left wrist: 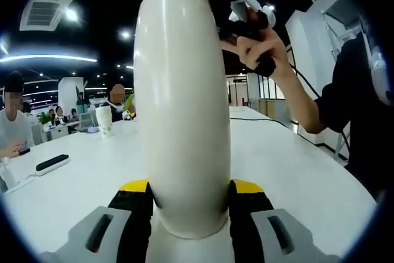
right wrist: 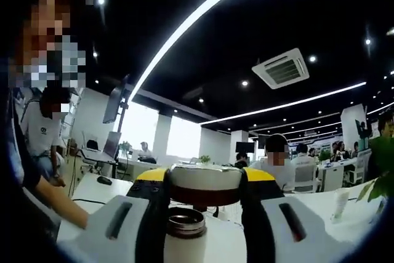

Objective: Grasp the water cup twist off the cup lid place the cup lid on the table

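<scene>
Lid, cream-and-brown round cap [right wrist: 205,185], clamped in right gripper [right wrist: 205,189], lifted off steel mouth. Left gripper [left wrist: 191,196] grips tall cream cup [left wrist: 183,103] upright over white table [left wrist: 295,170]. Lower lid level onto table.

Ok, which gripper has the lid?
The right gripper: its fingers pinch the lid just above the open mouth of the water cup. The left gripper grips the cup's white body instead.
</scene>
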